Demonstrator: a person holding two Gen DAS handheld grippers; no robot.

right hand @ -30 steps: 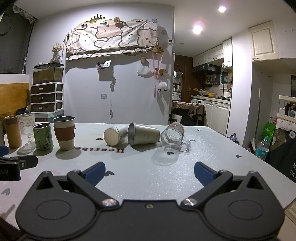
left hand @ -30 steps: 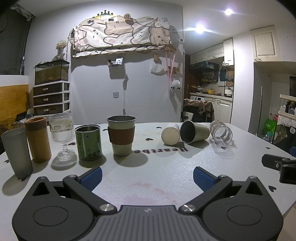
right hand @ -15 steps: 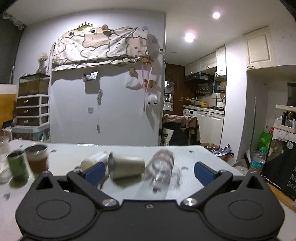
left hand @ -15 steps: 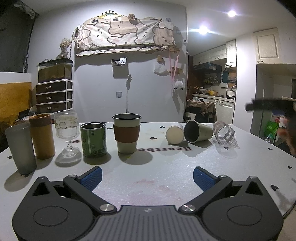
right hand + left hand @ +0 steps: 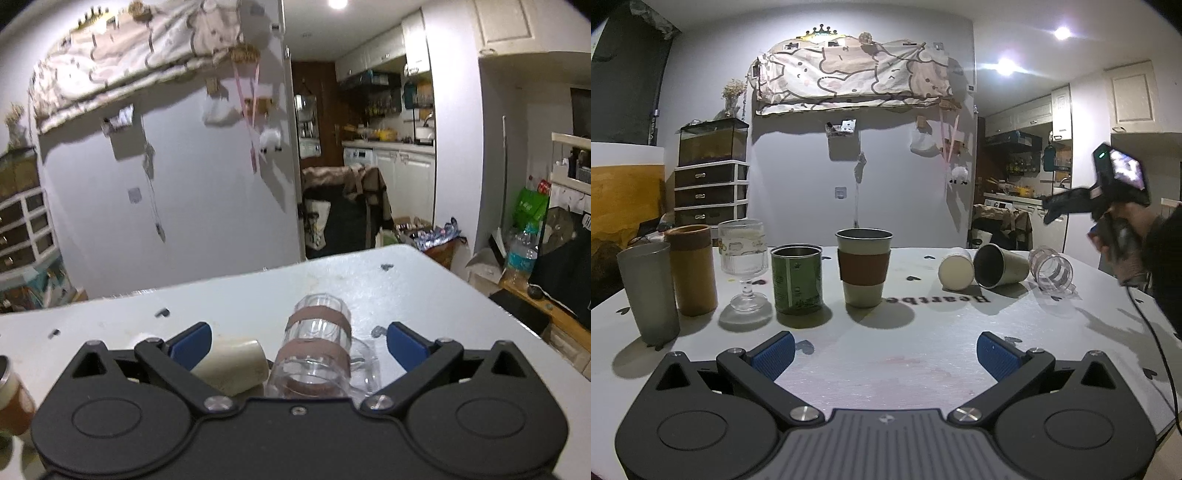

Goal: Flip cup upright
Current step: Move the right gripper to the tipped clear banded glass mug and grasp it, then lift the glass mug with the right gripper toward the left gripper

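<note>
Right gripper (image 5: 297, 345): blue-padded fingers (image 5: 192, 345) spread wide and empty, flanking the clear cup (image 5: 317, 350), which lay on its side on the white worktop (image 5: 443, 295), mouth toward the camera, beside a toppled cream cup (image 5: 232, 363). Left gripper (image 5: 886, 350): fingers likewise apart and empty, held low over the worktop, facing a row of upright cups including a sleeved cup (image 5: 863, 267).
</note>
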